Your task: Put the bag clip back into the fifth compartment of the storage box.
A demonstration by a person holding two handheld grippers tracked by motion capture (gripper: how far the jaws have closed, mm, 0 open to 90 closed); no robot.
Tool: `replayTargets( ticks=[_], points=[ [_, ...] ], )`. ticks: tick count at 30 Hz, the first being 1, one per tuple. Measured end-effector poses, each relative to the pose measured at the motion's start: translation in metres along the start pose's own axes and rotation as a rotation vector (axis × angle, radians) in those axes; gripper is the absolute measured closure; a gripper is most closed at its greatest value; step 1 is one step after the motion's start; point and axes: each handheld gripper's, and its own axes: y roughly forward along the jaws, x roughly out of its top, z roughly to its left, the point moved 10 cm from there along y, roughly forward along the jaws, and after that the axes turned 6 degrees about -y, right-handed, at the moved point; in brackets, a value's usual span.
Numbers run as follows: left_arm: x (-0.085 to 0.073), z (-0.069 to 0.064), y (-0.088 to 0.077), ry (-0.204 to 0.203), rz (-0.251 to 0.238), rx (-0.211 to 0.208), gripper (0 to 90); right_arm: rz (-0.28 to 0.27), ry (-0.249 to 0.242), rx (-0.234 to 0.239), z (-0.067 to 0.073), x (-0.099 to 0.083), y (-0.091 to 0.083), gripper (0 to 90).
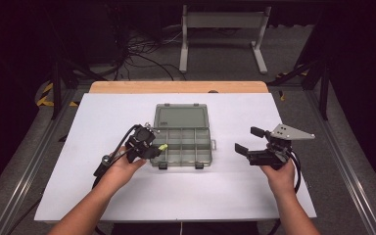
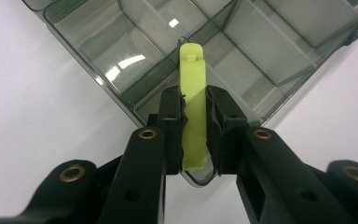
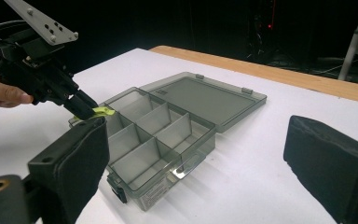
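Two black jaws of the left gripper [image 2: 196,116] clamped on a yellow-green clip [image 2: 193,107], held just above the near left corner of the open grey box [image 1: 183,144]. Tip of clip pointing over a divider between two compartments. Right gripper [image 1: 248,140] well apart at the right of the box, jaws wide, nothing between them. Lid [image 1: 181,116] lying flat behind on white table [image 1: 103,196]. Risk, probably: clip landing on the divider or wall edge, then tipping outside, because released too near the corner; box also free to slide, not held.
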Motion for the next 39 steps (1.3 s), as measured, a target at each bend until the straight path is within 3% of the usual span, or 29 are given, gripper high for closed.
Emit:
replayTargets(
  ticks=[10,15,18,24,27,32,37,39],
  points=[
    [0.002,-0.001,-0.003,0.017,-0.023,-0.001,62.6,-0.001,0.000,0.001,0.000,0.000,0.000,7.1],
    [0.007,-0.002,-0.011,0.042,-0.071,-0.018,59.7,-0.002,-0.001,0.001,0.000,0.000,0.000,7.1],
    [0.010,0.000,-0.021,0.044,-0.106,-0.026,64.9,0.002,-0.003,-0.001,0.000,0.000,0.000,7.4],
    [0.014,0.005,-0.038,0.056,-0.138,-0.041,85.2,-0.004,-0.028,0.012,0.005,0.003,0.002,10.1],
    [0.016,0.008,-0.042,0.058,-0.154,-0.031,88.2,0.015,-0.050,-0.002,0.007,0.003,0.004,19.8],
    [0.020,0.011,-0.047,0.058,-0.181,-0.030,88.1,0.031,-0.053,0.021,0.014,0.004,0.004,49.4],
    [0.020,0.012,-0.052,0.067,-0.188,-0.024,88.9,0.028,-0.061,0.037,0.017,0.009,0.003,69.8],
    [0.021,0.012,-0.053,0.064,-0.194,-0.023,89.4,0.030,-0.063,0.044,0.018,0.010,0.004,73.1]
  ],
)
